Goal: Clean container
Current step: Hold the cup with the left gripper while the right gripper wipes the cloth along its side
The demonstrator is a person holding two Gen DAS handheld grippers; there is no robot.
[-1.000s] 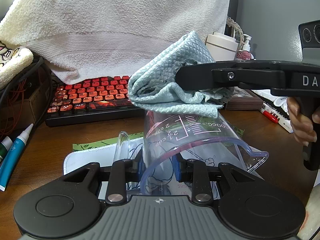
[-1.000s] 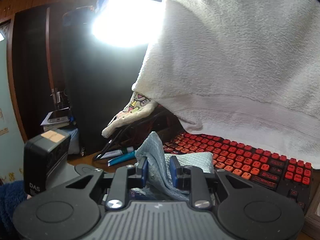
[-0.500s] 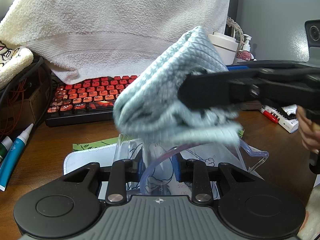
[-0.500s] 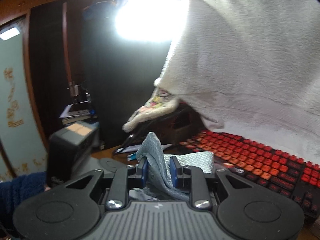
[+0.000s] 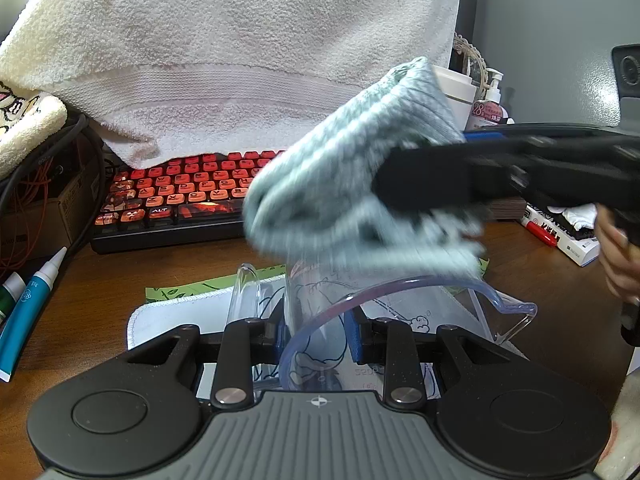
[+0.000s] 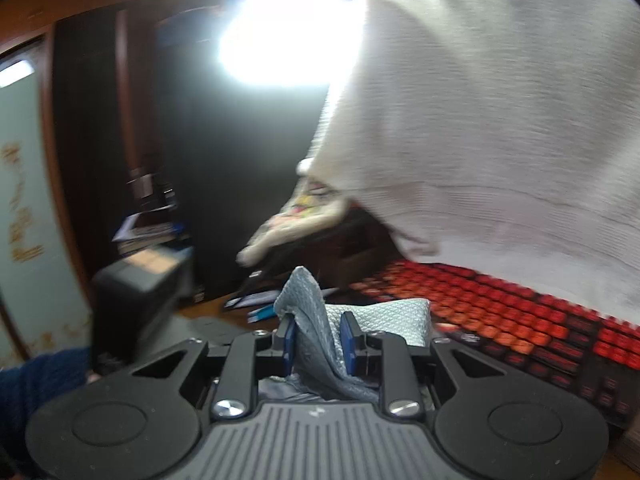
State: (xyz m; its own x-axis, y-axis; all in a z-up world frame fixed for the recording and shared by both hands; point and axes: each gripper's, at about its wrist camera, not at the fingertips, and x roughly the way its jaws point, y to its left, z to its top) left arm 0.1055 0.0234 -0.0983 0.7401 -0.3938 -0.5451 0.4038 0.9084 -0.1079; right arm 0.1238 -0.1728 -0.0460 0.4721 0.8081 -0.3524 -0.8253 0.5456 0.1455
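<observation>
Blue cloth (image 5: 352,184) now higher, right tool (image 6: 319,340) clamping it; clear measuring cup (image 5: 384,304) tilted in left tool's (image 5: 319,334) grip.

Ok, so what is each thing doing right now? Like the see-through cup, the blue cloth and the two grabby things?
Measuring cup: clear, tipped on its side, held by the left gripper.
Cloth: light blue, bunched, blurred, over the cup's upper side.
Left gripper: shut on the measuring cup.
Right gripper: shut on the cloth.
Keyboard: red keys lit, back part under the white towel.
</observation>
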